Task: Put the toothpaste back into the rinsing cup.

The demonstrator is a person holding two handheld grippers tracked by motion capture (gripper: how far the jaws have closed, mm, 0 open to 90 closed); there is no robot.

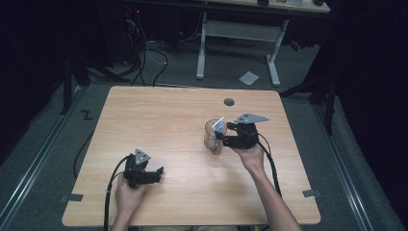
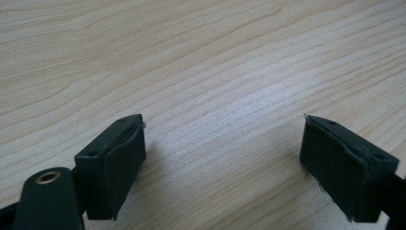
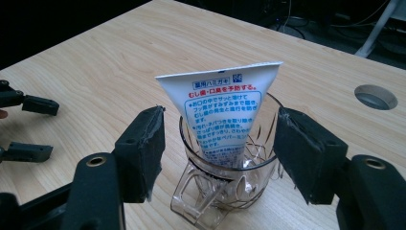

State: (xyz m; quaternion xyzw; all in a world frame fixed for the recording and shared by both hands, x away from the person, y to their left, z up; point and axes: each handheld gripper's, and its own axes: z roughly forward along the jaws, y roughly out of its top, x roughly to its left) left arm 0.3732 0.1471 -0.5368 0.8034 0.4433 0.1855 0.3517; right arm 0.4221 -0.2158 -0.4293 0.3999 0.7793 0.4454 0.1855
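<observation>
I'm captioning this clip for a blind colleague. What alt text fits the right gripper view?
A white tube printed with blue and red Japanese text stands tilted in a clear glass mug on a wooden table. The right tongs stand open on either side of the mug, pads apart from the glass. The left tongs show at the left edge.

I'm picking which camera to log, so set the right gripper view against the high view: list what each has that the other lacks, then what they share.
Right gripper view alone: the blue and red print on the toothpaste tube, the glass mug's handle, and the open gaps between the right gripper's pads and the glass.
High view alone: both forearms, the whole table, the floor, the far desk.
Shared: tube upright in mug, table's round hole, left gripper.
</observation>
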